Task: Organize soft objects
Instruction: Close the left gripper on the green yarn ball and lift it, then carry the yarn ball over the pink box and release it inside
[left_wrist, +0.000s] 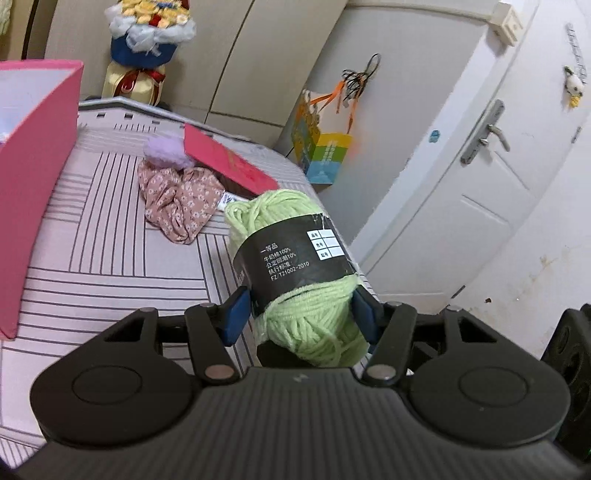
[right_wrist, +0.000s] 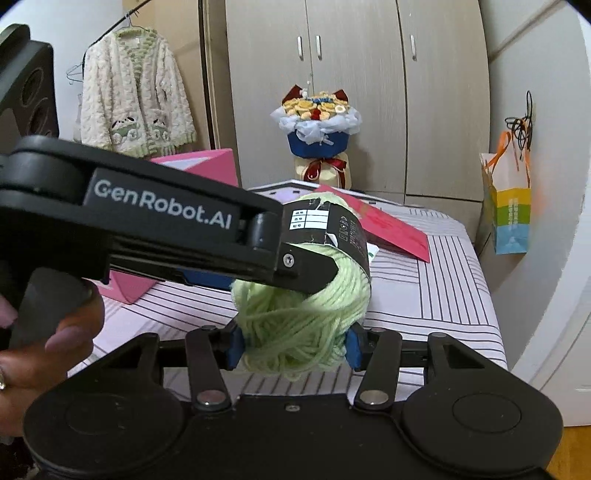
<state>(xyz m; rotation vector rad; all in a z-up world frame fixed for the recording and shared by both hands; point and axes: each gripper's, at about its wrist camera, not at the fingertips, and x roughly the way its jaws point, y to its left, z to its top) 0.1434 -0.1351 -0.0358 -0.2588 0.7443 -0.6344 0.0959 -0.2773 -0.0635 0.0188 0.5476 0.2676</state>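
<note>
Setting: a home bedroom. Evidence: bed (left_wrist: 110, 266) with pink striped sheet; tall beige wardrobe (right_wrist: 354, 92) with metal handles along the far wall; fluffy cream cardigan (right_wrist: 135, 92) on a hanger to the wardrobe's left; white panelled door (left_wrist: 461, 155) with lever handle, a small plush toy (left_wrist: 573, 86) hung on it. Gift bouquet (right_wrist: 317, 133) stands at the bed's far end. Paper gift bag (right_wrist: 508, 214) hangs by the wall. Personal, domestic items throughout.
</note>
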